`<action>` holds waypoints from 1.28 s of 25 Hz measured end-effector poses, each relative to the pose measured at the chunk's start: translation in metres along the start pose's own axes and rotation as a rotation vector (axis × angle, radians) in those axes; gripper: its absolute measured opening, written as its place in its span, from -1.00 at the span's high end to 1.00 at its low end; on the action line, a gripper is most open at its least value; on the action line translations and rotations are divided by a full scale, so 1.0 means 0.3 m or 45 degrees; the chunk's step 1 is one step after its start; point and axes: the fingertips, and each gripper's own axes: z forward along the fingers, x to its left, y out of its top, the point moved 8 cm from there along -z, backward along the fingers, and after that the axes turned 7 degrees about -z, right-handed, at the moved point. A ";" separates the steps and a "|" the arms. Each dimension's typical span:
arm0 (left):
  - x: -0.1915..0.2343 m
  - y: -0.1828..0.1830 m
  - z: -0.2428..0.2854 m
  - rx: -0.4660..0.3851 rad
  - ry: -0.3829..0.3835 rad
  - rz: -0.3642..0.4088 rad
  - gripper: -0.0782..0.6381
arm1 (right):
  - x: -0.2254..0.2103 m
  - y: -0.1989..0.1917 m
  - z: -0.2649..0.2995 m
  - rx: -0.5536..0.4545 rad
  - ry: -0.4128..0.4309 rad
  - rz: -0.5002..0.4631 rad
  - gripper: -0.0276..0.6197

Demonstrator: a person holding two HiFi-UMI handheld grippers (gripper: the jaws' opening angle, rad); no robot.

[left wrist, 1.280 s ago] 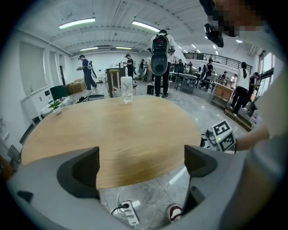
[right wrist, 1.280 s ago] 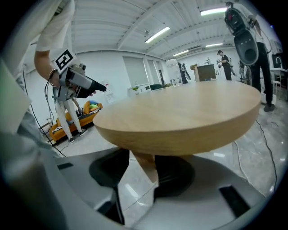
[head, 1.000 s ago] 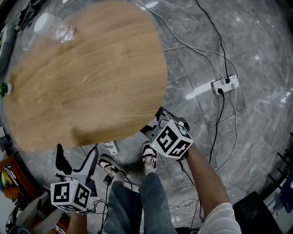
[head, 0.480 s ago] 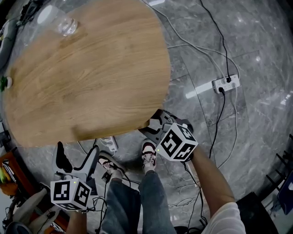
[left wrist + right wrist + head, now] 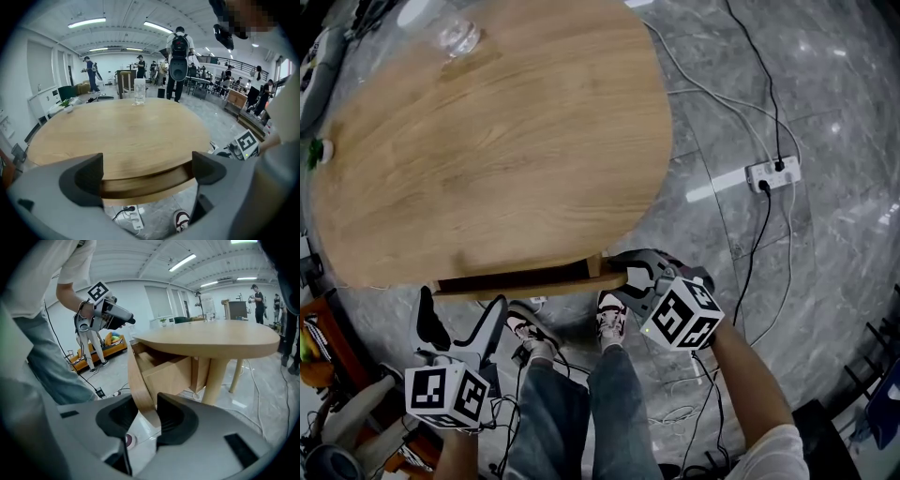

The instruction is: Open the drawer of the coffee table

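The round wooden coffee table (image 5: 487,141) fills the upper left of the head view. Its drawer (image 5: 520,279) stands partly out below the near rim, a dark gap showing behind the curved front. My right gripper (image 5: 623,277) is shut on the right end of that drawer front (image 5: 138,376), which sits pinched between the pads of the right gripper (image 5: 146,416). My left gripper (image 5: 459,323) hangs open and empty at the lower left, apart from the table. In the left gripper view the drawer (image 5: 145,183) shows between the wide jaws of the left gripper (image 5: 147,173).
A clear glass (image 5: 455,37) stands at the table's far side. A power strip (image 5: 773,172) and cables lie on the grey floor to the right. The person's shoes (image 5: 609,319) are just below the drawer. Table legs (image 5: 213,380) stand under the top.
The drawer has slid out from under the table top. My right gripper has moved down and right in the head view with the drawer front. The left gripper has stayed put.
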 end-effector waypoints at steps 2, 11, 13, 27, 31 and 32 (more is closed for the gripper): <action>0.006 -0.004 -0.008 -0.003 0.001 -0.003 -0.83 | 0.027 -0.006 -0.002 0.011 0.009 0.003 0.53; 0.043 -0.039 -0.043 0.002 0.014 -0.010 -0.83 | 0.048 -0.010 -0.002 0.052 0.005 -0.029 0.55; 0.052 -0.048 -0.049 0.008 0.031 -0.027 -0.83 | 0.046 -0.011 -0.004 0.062 0.014 -0.044 0.55; 0.095 -0.076 -0.078 -0.010 0.064 -0.083 -0.83 | 0.085 0.022 -0.022 0.156 0.120 -0.256 0.63; 0.104 -0.089 -0.089 -0.015 0.058 -0.086 -0.83 | 0.166 -0.017 -0.027 0.203 0.189 -0.280 0.63; 0.106 -0.092 -0.092 -0.014 0.057 -0.085 -0.83 | 0.182 -0.028 -0.031 0.211 0.196 -0.274 0.63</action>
